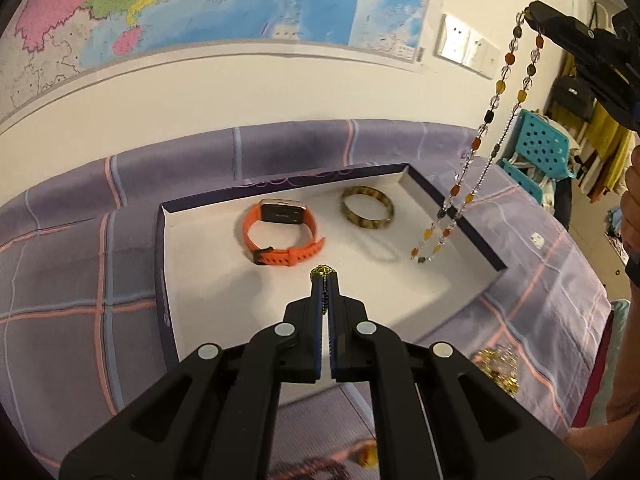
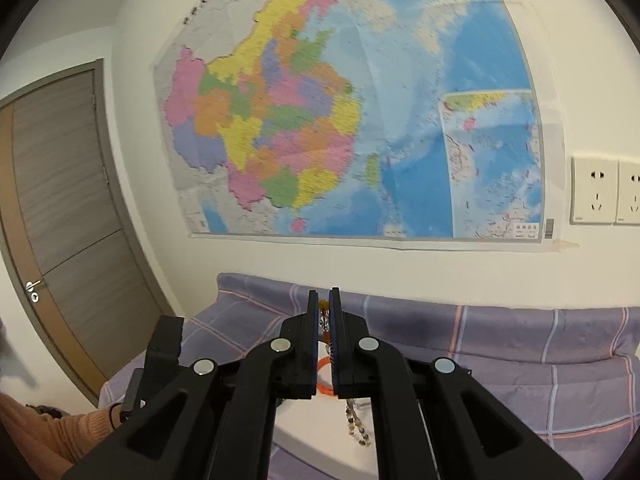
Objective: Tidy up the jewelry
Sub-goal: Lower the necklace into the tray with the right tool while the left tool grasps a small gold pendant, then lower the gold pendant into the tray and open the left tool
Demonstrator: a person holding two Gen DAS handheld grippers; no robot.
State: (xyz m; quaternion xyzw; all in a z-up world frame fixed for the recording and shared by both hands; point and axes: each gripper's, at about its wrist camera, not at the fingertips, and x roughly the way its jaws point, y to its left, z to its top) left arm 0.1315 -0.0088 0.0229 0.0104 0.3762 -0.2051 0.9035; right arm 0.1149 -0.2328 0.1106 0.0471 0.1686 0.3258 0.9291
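Observation:
A shallow box with dark walls and a white floor lies on the checked purple bedspread. Inside it are an orange watch and a brown mottled bangle. My left gripper is above the box's near part, shut on a small gold chain that peeps out at the fingertips. High at the right, my right gripper is shut on a long bead necklace. Its loop hangs down over the box's right side. In the right wrist view the right gripper pinches those beads.
A heap of gold jewellery lies on the bedspread right of the box. A map and wall sockets are on the wall behind, with a door at the left. A turquoise plastic stool stands beyond the bed's right edge.

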